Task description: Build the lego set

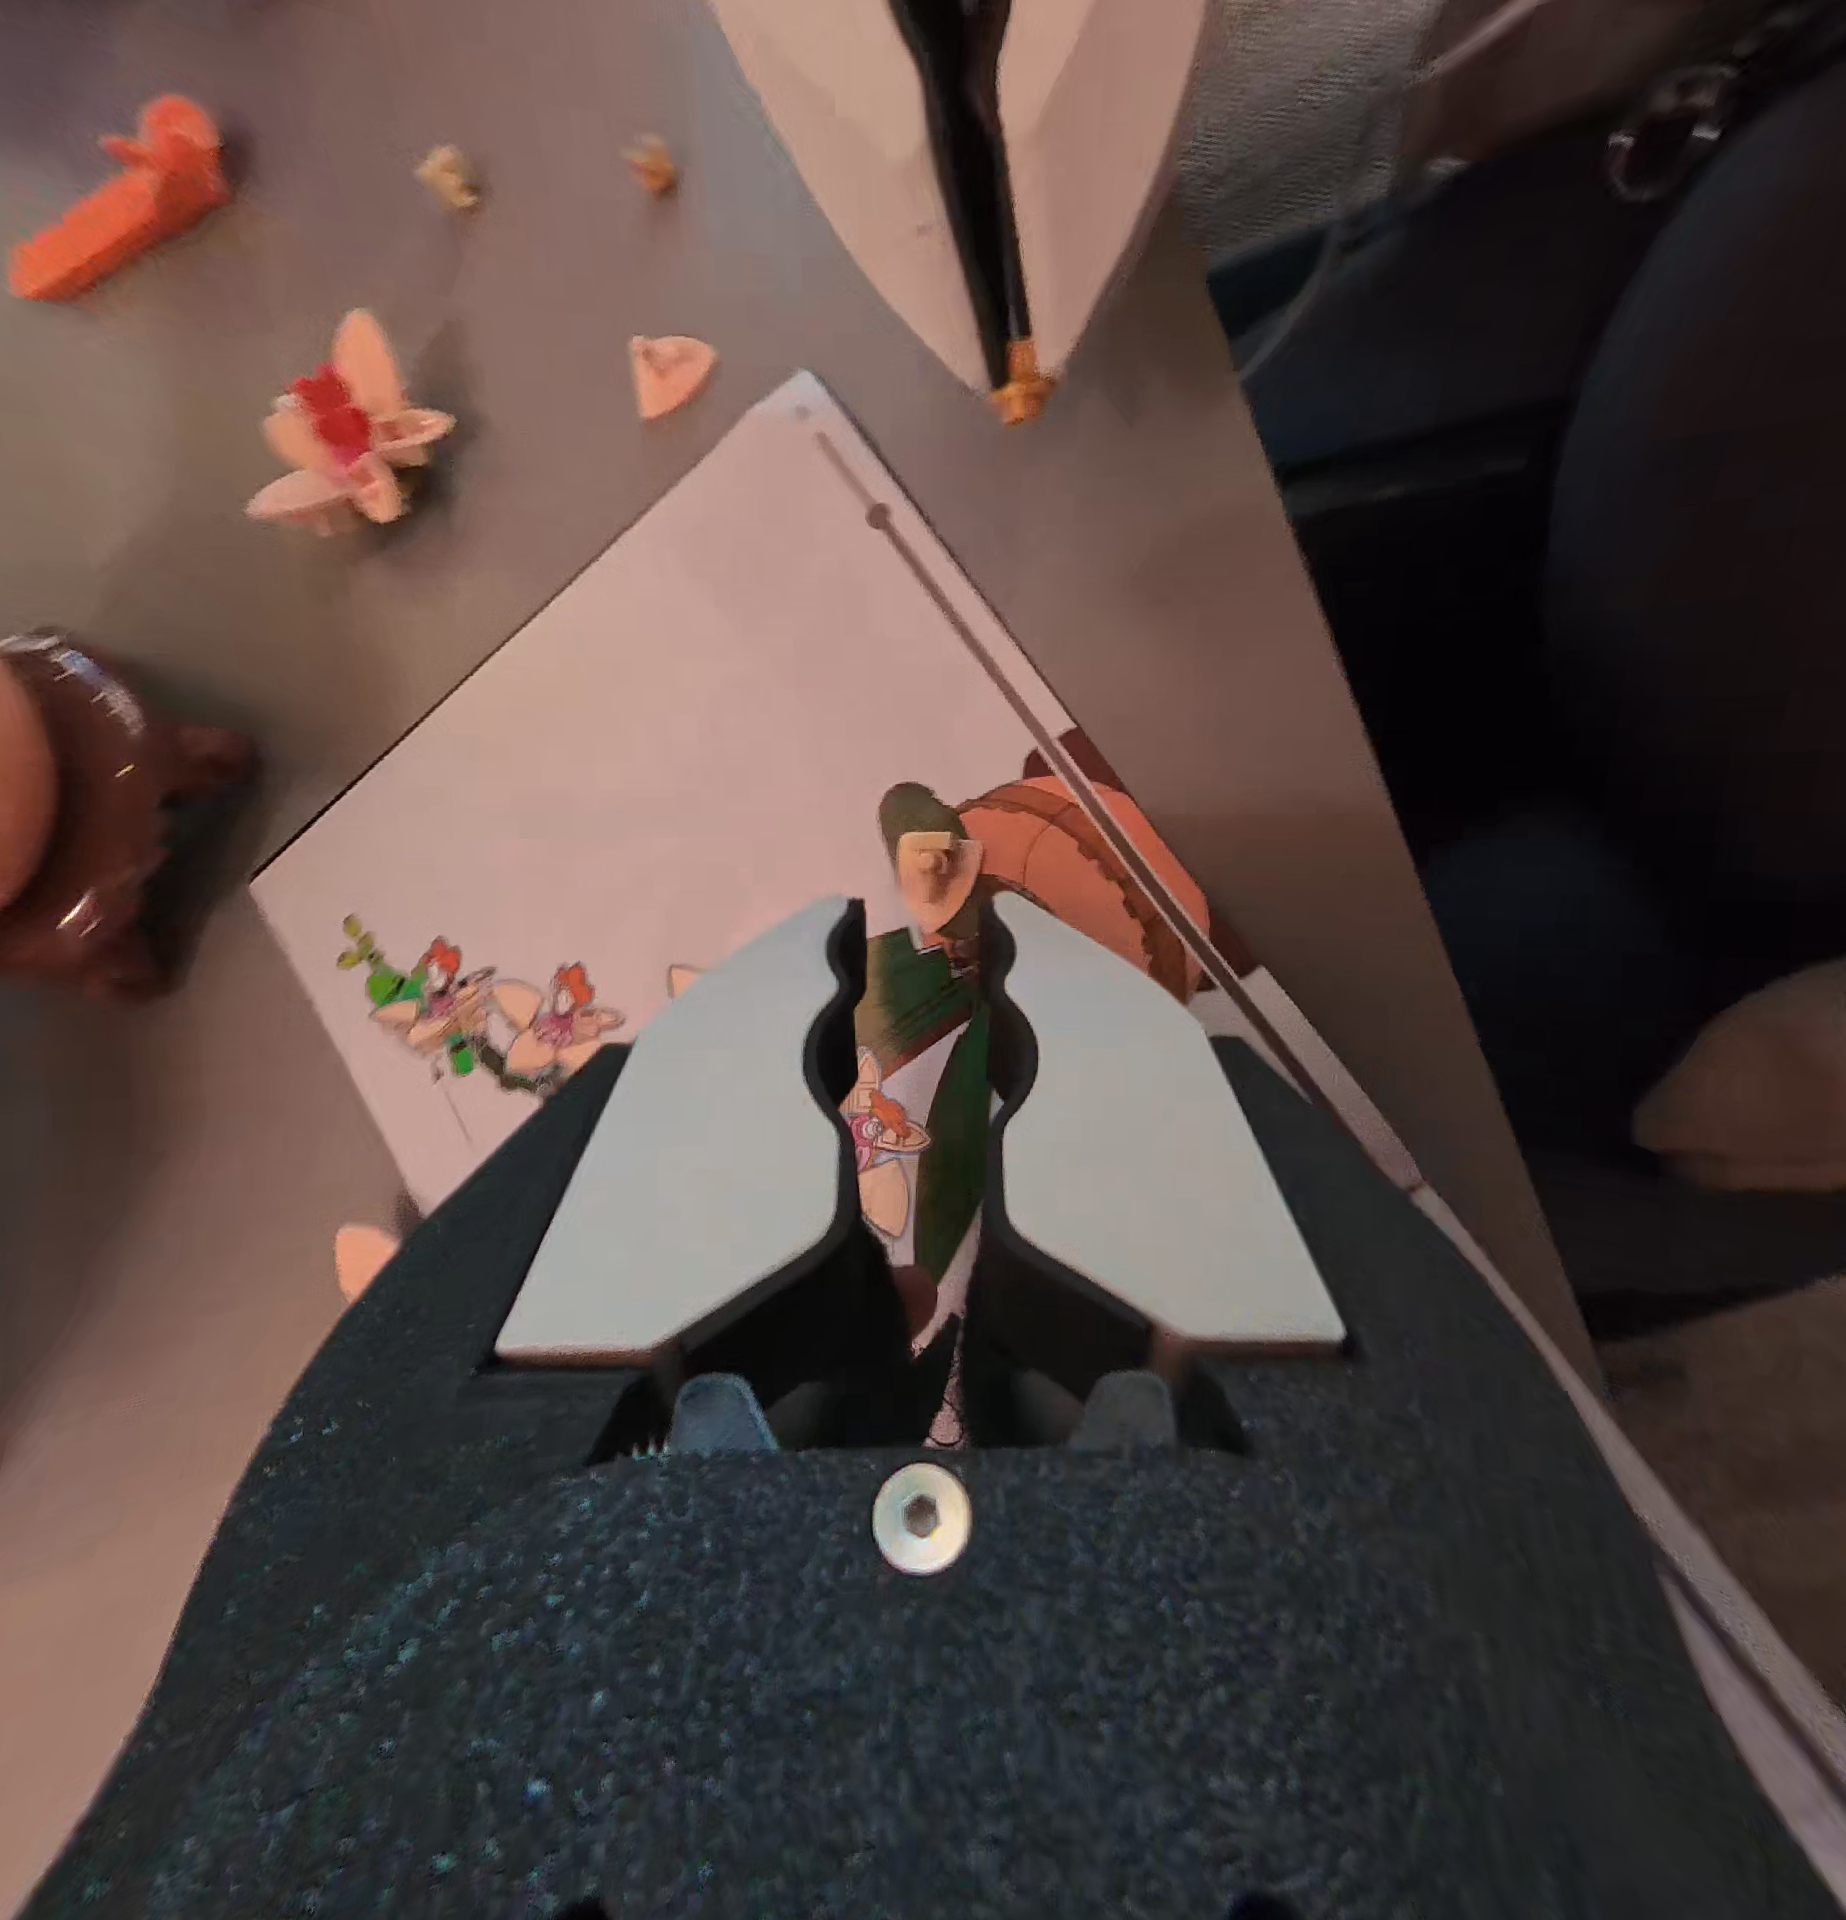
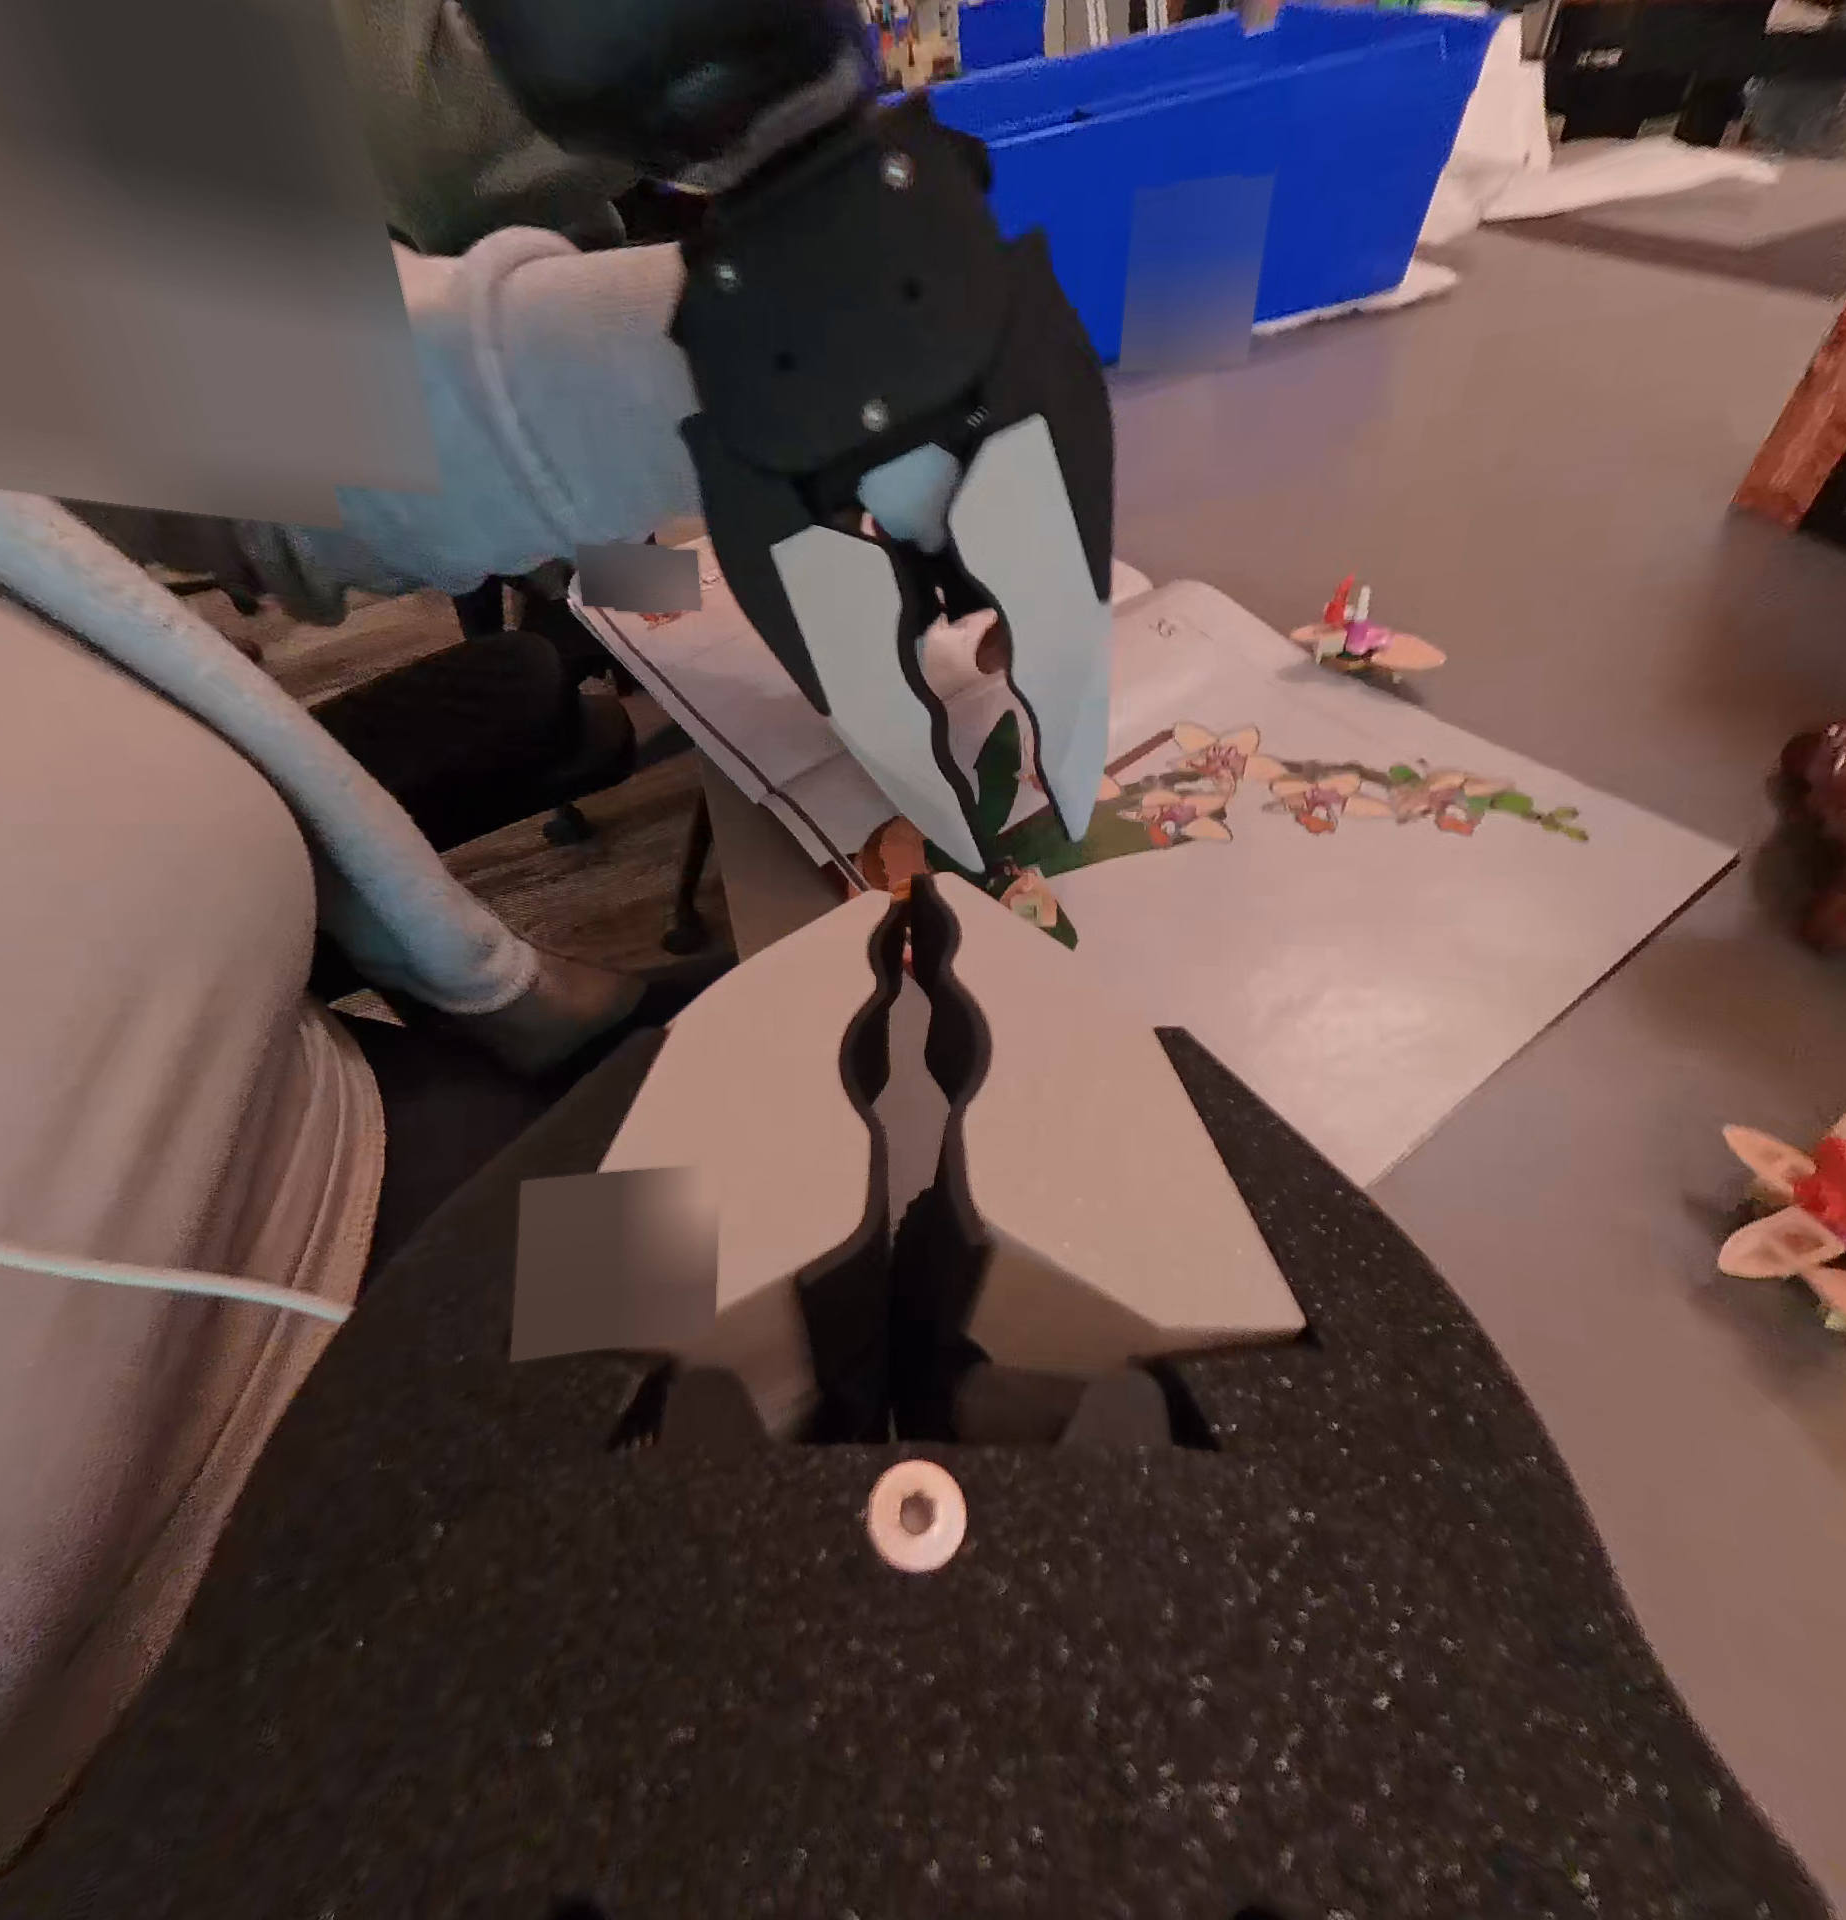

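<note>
My left gripper hangs over the open instruction booklet with its jaws a little apart, pinching a cream petal piece at the very tips. The right wrist view shows this gripper pointing down at the page, with the petal just under its tips. My right gripper is nearly closed on a small orange-tan piece. In the left wrist view the right gripper comes in from the top. The two grippers' tips are close together near the table's edge.
A built pink-and-white flower, an orange part, a loose petal and small tan bits lie on the grey table. A brown pot piece, two flowers, a blue bin and a box stand around. The tips of one gripper are about 8 cm away from the tips of the other.
</note>
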`<action>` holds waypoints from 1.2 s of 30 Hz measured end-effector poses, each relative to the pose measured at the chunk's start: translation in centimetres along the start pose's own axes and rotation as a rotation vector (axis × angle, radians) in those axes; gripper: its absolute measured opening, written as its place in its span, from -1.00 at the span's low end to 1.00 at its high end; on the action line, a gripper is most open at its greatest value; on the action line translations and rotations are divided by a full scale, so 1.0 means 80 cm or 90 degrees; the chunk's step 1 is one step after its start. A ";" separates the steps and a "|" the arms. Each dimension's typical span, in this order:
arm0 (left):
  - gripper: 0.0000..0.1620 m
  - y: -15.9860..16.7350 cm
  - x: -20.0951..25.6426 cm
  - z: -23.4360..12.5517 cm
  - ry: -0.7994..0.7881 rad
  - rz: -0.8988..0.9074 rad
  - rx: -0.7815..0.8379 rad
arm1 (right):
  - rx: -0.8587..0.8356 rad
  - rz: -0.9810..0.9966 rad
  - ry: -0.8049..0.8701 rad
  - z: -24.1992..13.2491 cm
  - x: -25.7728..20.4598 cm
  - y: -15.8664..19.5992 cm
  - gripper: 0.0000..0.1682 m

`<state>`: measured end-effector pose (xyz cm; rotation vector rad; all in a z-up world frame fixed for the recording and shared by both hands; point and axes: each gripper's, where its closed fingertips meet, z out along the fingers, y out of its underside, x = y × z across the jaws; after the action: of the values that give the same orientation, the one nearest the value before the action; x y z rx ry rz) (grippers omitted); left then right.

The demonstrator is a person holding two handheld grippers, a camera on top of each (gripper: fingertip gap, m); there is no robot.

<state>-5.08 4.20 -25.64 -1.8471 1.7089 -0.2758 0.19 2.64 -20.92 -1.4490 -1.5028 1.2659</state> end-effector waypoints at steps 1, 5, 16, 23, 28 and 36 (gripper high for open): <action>-0.75 0.000 0.002 0.002 0.032 0.014 0.001 | 0.007 -0.015 0.005 0.001 -0.001 -0.002 -0.99; -0.81 -0.004 0.005 0.013 0.108 0.028 0.018 | 0.021 -0.031 0.018 0.001 -0.004 -0.005 -0.99; -0.92 -0.009 0.004 0.018 0.130 -0.107 0.089 | 0.015 -0.015 -0.004 0.010 0.001 -0.009 -0.99; -0.92 -0.042 -0.002 -0.005 0.037 -0.193 0.258 | 0.059 -0.011 -0.048 0.004 0.014 -0.024 -0.99; -0.92 -0.067 0.000 -0.020 -0.014 -0.184 0.344 | 0.058 -0.019 -0.091 0.012 0.010 -0.027 -0.99; -0.92 -0.085 0.005 -0.031 -0.012 -0.204 0.410 | 0.074 0.003 -0.118 0.010 0.007 -0.031 -0.99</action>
<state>-0.66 3.05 -19.98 -1.5996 1.1120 -0.8284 -1.44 3.32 -18.88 -1.2912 -1.5169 1.4987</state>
